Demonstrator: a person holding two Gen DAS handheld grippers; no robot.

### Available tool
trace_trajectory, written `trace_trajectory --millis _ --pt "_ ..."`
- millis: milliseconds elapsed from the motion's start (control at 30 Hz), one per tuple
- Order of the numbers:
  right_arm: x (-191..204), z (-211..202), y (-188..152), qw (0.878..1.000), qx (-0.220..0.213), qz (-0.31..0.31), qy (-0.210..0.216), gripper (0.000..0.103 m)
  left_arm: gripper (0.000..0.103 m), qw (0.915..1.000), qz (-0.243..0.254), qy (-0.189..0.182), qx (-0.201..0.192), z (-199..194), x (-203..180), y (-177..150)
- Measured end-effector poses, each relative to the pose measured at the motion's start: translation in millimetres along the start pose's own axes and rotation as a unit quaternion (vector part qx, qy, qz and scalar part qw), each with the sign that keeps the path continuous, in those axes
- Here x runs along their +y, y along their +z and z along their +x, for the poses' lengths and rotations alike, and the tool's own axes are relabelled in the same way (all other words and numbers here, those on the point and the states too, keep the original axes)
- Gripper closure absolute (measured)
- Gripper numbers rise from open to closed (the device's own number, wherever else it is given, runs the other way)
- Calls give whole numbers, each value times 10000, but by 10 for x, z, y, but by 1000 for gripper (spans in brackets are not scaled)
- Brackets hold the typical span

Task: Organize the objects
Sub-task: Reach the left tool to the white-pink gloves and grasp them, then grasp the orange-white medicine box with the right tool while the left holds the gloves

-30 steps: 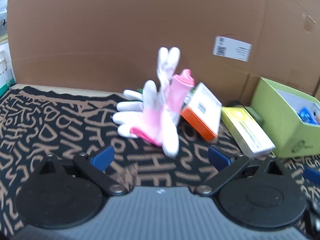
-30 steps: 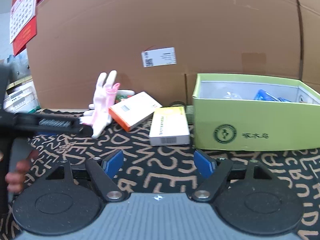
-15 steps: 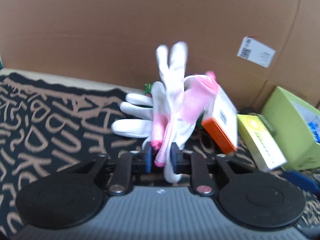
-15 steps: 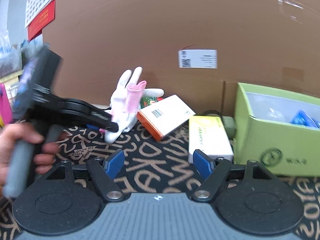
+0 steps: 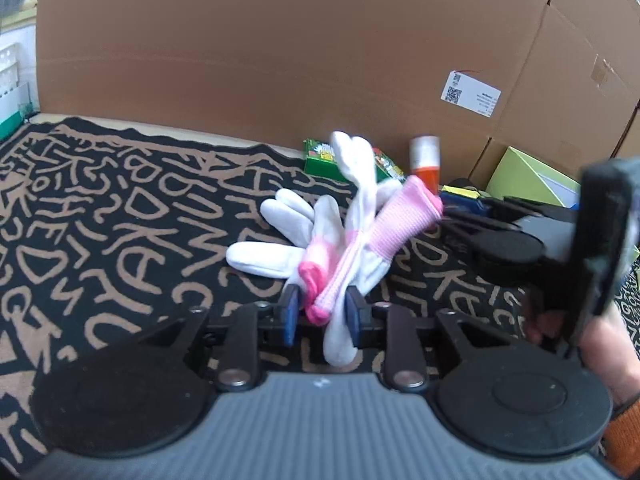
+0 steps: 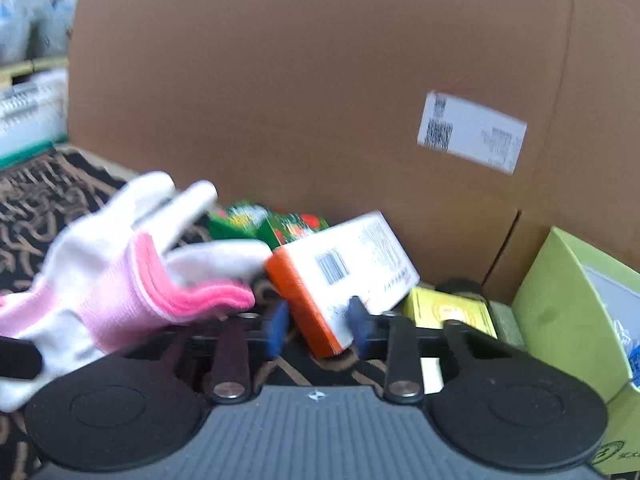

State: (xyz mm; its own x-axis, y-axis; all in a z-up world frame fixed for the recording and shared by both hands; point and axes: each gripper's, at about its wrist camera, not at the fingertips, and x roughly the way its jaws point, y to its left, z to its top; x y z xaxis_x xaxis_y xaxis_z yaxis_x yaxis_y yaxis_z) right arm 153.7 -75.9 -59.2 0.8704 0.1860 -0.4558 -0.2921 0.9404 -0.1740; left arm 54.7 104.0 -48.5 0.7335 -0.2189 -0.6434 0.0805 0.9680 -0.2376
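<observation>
My left gripper is shut on the pink-and-white gloves, gripping them at the pink cuffs; the white fingers stick up and out to the left. The gloves also show in the right wrist view, at the left. My right gripper has its jaws narrowed around the orange end of a white-and-orange box, which stands tilted between the blue pads; the grip looks closed on it. The right gripper also shows in the left wrist view, at the right, held by a hand.
A green carton stands at the right. A yellow box lies beside it. A green packet and an orange-white tube sit by the big cardboard wall. A black patterned cloth covers the table.
My left gripper closed on the gloves and pulled them back to the left. My right gripper moved forward and left and narrowed from wide open around the white-and-orange box.
</observation>
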Motion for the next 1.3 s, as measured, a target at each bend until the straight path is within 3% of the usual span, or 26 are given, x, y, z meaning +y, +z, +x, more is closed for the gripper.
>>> trace_trajectory --millis 33,67,233,300,367,433,567,600,733,800,867,933,967,1033,1167,1300 --pt "20 -74 -11 9999 -101 -105 -71 101 75 10000 0 -14 -20 -17 4 5" --pt "34 -159 -32 9996 -164 -213 -94 102 72 10000 8 -51 -48 -33 -2 13" --pt "-15 -609 -283 9985 -320 -421 159 102 61 9996 160 -2 -219 -55 -97 58" --pt "-51 -696 -335 9988 -266 -374 196 102 50 9995 190 55 -230 -6 -148 92" --pt "-101 -691 -302 9990 -217 -279 268 102 49 9994 259 80 -214 60 -185 115" --pt "-127 -635 -225 9993 -205 -64 302 93 48 9993 313 148 -171 109 -213 114" --pt "-193 -514 -45 9974 -286 496 445 34 36 9991 352 153 -165 147 -199 80" --pt "-180 -497 -17 9967 -338 613 419 33 36 9990 386 157 -179 136 -195 72" --pt "-176 -221 223 9948 -277 961 202 33 33 9975 572 215 -344 8 -176 43" --pt "-193 -46 313 9937 -127 1114 92 33 23 9962 660 296 -485 -92 -160 23" --pt "-220 123 353 9924 25 1224 -93 33 21 9949 724 382 -592 -172 -143 11" --pt "-279 247 339 9906 184 1321 -289 54 21 9942 795 360 -627 -221 -137 14" --pt "-328 266 311 9889 254 1444 -230 57 21 9942 810 319 -632 -230 -141 25" --pt "-434 182 232 9830 197 1823 -55 64 22 9941 855 217 -627 -210 -170 59" --pt "-435 -261 65 9876 -74 1566 108 80 22 9923 1081 -25 -604 -105 -325 104" --pt "-506 -834 -235 9858 -184 1581 525 82 26 9916 1220 -228 -377 97 -460 110"
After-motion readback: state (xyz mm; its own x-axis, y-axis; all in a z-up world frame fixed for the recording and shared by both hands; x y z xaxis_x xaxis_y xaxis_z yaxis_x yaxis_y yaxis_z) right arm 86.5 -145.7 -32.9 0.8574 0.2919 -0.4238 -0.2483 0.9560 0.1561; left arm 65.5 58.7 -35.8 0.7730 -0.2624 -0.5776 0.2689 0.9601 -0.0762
